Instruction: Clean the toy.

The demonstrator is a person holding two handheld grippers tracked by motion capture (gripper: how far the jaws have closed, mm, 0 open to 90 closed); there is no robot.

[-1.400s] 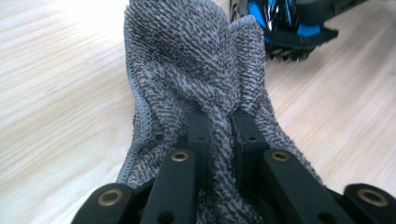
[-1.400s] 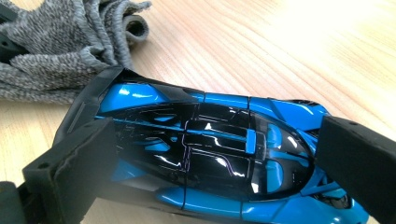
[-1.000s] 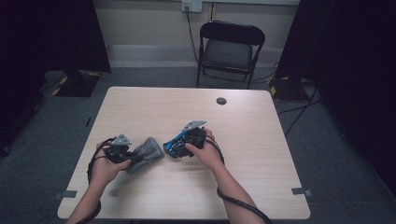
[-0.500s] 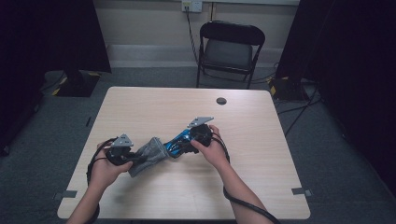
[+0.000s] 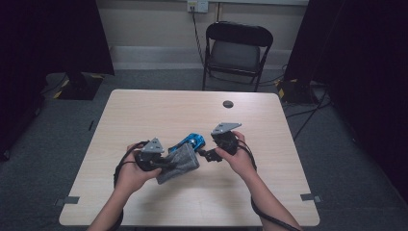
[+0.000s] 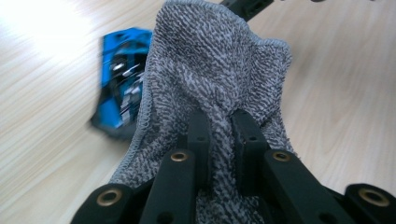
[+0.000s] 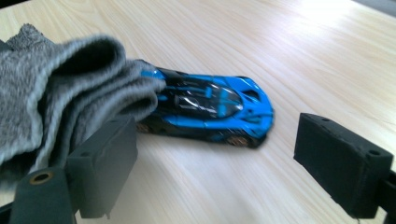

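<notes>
In the high view, the left gripper (image 5: 166, 162) sits lower left of centre, its jaws clamped on a fold of the grey cloth (image 5: 180, 162) — the left gripper view confirms the pinch. The blue toy car (image 5: 189, 142) lies on the table (image 5: 144, 110) just above the cloth, its rear under the cloth's edge. The right gripper (image 5: 204, 155), right of centre, has jaws spread wide and empty; in its own view the car (image 7: 210, 109) lies beyond them, untouched.
</notes>
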